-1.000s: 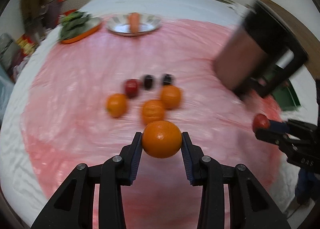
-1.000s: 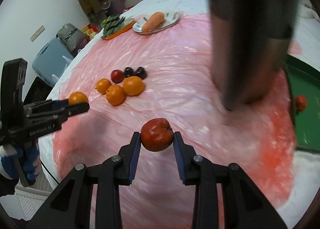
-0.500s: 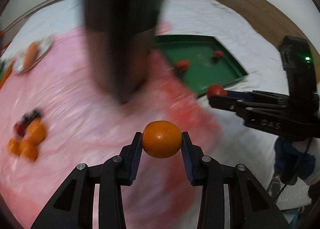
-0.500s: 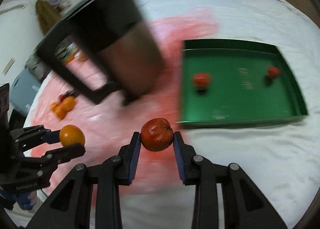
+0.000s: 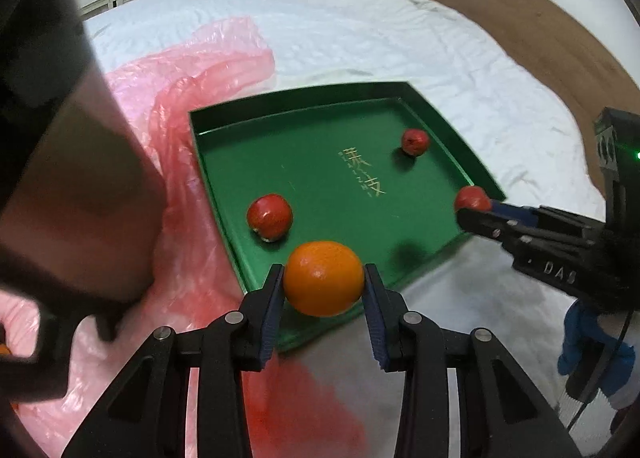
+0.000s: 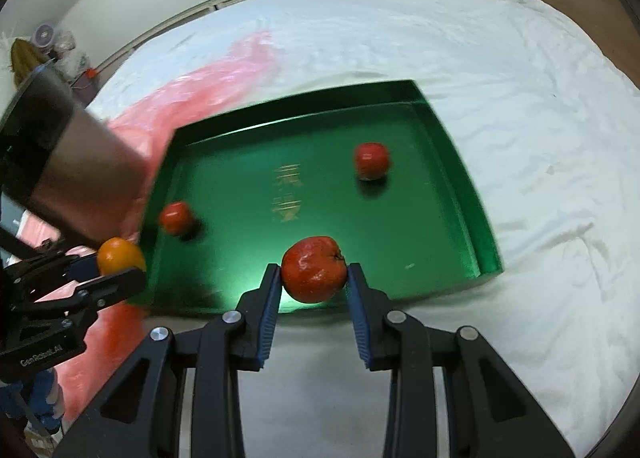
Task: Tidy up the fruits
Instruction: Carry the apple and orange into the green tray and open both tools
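Both hand-held grippers are hanging at the green tray's [image 6: 460, 161] near edge, the left hand-held gripper [image 5: 324, 284] clamping an orange [image 5: 323, 278] beside the near-left corner, the right hand-held gripper [image 6: 314, 278] gripping a red fruit [image 6: 314, 269], seemingly already over the tray floor.

Black left gripper [image 5: 323, 286] and right gripper [image 6: 313, 278], blue-padded fingers [image 5: 272, 314], silver screws.
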The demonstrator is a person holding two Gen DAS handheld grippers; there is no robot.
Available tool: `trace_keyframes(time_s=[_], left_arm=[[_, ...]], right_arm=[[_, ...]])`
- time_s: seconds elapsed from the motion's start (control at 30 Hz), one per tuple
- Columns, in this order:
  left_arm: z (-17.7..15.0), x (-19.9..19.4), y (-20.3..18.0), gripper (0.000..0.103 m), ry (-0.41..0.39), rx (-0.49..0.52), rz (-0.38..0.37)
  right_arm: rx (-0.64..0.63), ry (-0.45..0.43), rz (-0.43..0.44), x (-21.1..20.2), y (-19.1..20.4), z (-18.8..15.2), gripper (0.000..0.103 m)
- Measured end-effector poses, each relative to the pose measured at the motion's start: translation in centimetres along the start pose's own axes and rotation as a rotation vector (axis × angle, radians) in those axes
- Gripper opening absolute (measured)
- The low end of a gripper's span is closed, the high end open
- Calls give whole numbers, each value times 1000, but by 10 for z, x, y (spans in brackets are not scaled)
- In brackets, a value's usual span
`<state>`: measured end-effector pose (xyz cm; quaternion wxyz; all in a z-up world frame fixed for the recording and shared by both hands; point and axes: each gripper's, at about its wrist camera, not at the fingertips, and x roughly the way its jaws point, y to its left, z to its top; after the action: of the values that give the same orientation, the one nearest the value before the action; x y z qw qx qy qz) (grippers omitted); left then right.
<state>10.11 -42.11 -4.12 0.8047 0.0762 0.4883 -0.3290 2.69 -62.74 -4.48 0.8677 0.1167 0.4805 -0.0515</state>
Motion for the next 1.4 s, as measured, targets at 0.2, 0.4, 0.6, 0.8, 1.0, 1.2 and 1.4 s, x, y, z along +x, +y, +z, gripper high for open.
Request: trace_keyframes(time_s=[0.2, 0.4, 0.6, 0.8, 1.0, 1.2, 1.4], left_arm=[[6, 30, -2, 33, 37, -21, 40], [3, 47, -1, 33, 75, -42, 54], [1, 53, -4, 33, 91, -31, 60], [2, 52, -3, 33, 87, -31, 64], [0, 43, -2, 34, 70, -19, 65], [-8, 19, -8, 39, 10, 20, 69], [-22, -14, -26, 42, -48, 96, 39]], right_arm=[[0, 30, -40, 27, -31, 11, 57], [-9, 63, -57, 45, -39, 14, 57], [-9, 67, -62, 46, -39, 12, 58], [1, 63, -70, 43, -39, 11, 63], [-2, 39, -90, 34, -34, 13, 90], [-14, 5, -96, 14, -21, 11, 95], [-18, -19, -84, -10, -1, -6, 99]])
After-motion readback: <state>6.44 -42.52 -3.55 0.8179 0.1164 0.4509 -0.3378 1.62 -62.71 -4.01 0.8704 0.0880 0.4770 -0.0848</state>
